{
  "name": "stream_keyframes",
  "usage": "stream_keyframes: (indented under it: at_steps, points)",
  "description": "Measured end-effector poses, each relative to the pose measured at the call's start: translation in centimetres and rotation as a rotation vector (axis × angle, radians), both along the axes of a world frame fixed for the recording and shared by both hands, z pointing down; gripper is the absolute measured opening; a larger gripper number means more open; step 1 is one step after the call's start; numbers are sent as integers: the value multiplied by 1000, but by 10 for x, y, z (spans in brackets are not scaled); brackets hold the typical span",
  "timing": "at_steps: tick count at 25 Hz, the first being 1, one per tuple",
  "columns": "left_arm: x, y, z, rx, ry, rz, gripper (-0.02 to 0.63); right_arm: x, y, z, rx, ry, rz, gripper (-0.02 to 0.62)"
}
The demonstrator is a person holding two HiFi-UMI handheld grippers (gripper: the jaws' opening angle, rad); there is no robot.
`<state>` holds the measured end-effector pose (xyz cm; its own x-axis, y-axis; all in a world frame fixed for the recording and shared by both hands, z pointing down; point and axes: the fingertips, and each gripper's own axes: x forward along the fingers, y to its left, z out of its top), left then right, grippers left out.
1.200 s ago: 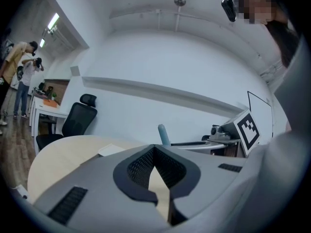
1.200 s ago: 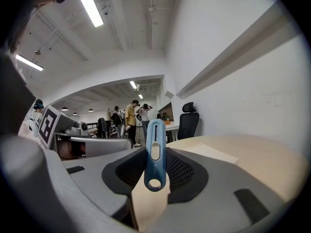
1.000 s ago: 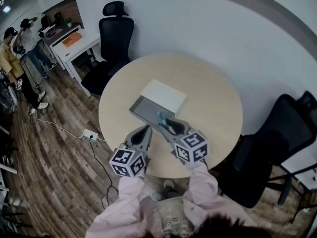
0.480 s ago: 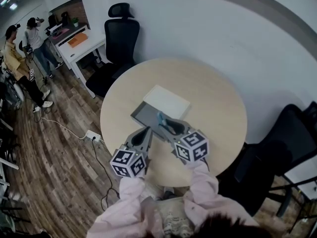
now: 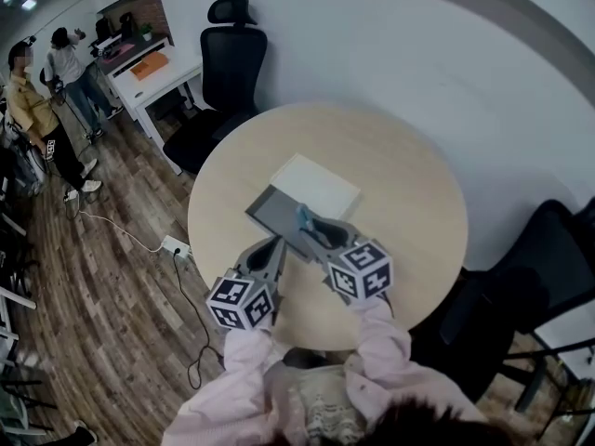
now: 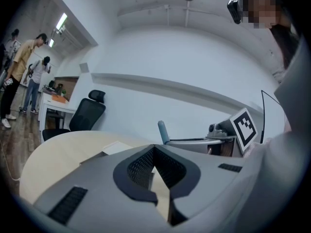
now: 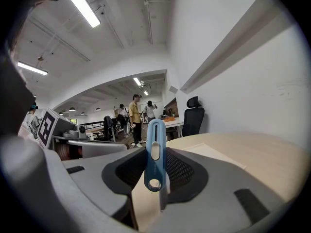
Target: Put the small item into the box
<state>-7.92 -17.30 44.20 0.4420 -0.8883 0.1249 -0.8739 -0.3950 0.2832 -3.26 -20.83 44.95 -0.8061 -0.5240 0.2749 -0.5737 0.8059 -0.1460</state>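
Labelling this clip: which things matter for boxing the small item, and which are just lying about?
Job: blue item, right gripper clamping it, open grey box.
Lying about: white lid, black office chair, floor power strip, white desk, idle left gripper.

No readable text, brand, number or label in any of your views. Square black-and-white markers on cube point(image 5: 242, 303) of your left gripper point(image 5: 276, 242) and cube point(image 5: 360, 270) of your right gripper point(image 5: 308, 221): patterns only, no characters. On blue USB stick point(image 7: 155, 154): no legible print.
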Motion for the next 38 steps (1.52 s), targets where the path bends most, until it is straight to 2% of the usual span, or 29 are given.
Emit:
stream_keyframes:
  at_steps: [12, 38]
  points:
    - [-6, -26, 23, -71, 12, 11, 9, -5, -27, 20, -59, 13, 10, 127]
    - [-31, -64, 74, -208, 79, 40, 9, -37, -65, 78, -177, 201, -19, 127]
